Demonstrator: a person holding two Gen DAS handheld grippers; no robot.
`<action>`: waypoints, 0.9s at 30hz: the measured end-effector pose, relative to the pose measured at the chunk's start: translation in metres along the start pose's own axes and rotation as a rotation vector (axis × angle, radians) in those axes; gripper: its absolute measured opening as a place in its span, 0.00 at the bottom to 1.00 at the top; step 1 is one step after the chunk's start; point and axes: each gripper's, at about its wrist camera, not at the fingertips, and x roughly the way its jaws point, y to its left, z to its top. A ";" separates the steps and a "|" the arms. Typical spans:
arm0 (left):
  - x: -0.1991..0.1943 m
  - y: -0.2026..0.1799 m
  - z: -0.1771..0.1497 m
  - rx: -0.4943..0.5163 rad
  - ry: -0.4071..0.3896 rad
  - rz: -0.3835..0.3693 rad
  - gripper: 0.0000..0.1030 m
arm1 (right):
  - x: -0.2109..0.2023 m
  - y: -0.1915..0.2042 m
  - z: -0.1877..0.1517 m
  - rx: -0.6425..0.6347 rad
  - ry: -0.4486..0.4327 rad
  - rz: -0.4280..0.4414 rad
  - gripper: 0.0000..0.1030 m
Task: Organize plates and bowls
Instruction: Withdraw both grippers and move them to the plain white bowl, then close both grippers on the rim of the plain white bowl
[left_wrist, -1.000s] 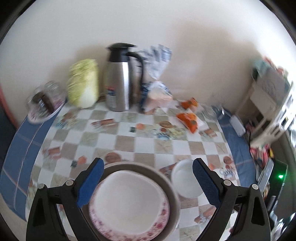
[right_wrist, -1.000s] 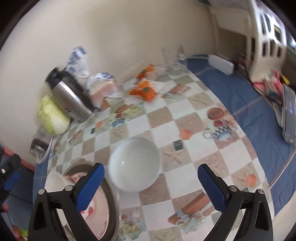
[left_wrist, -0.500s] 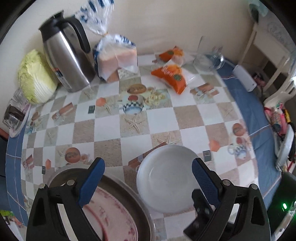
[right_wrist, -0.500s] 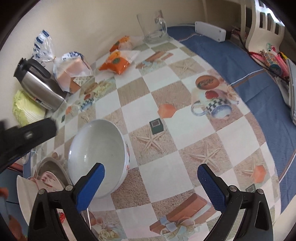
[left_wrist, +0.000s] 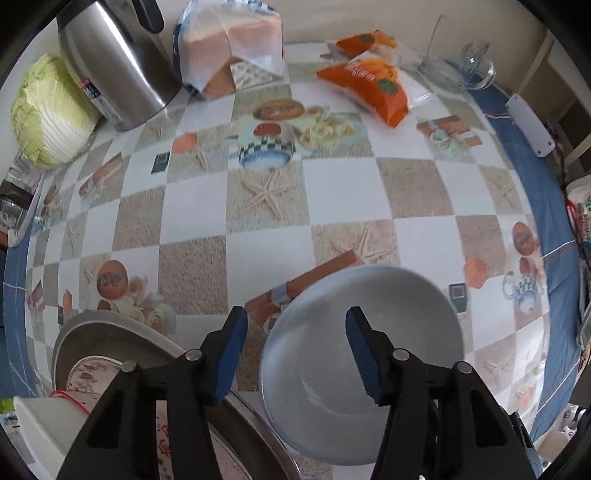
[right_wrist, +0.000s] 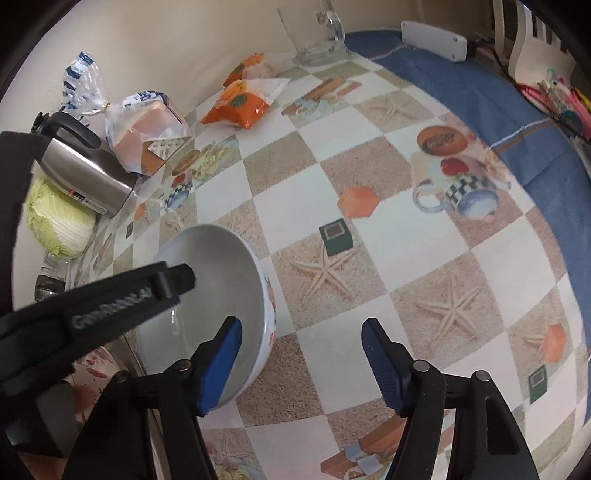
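A white bowl (left_wrist: 406, 314) with a floral outside stands upright on the checked tablecloth. My left gripper (left_wrist: 295, 339) points down over its left rim. One finger is inside the bowl and the other outside, and the jaws are closing without the pads pressing on the rim. My right gripper (right_wrist: 301, 350) straddles the opposite rim of the bowl (right_wrist: 221, 266) the same way. Its jaws are closing too, with a gap still showing. The left gripper's black arm (right_wrist: 110, 295) reaches into the bowl in the right wrist view. A round metal tray (left_wrist: 110, 332) to the left holds a floral plate (left_wrist: 85, 373).
Along the wall stand a steel thermos (left_wrist: 114, 62), a cabbage (left_wrist: 48, 110), a bag of bread (left_wrist: 229, 40), orange snack packets (left_wrist: 369, 88) and a glass mug (left_wrist: 458, 70). A white power strip (left_wrist: 528, 125) lies on the blue cloth border at the right.
Both grippers have come down onto the bowl, and their jaws have narrowed from wide open. The left gripper has shifted from over the metal tray to the bowl's rim.
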 end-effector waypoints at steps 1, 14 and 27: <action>0.002 0.000 0.000 -0.001 0.006 -0.005 0.51 | 0.001 0.001 0.000 -0.002 0.006 0.001 0.58; 0.000 0.007 -0.003 -0.023 -0.010 -0.080 0.23 | 0.003 0.013 -0.004 -0.027 0.031 0.068 0.20; -0.060 0.008 -0.008 -0.009 -0.133 -0.180 0.21 | -0.051 0.018 0.005 -0.060 -0.078 0.014 0.20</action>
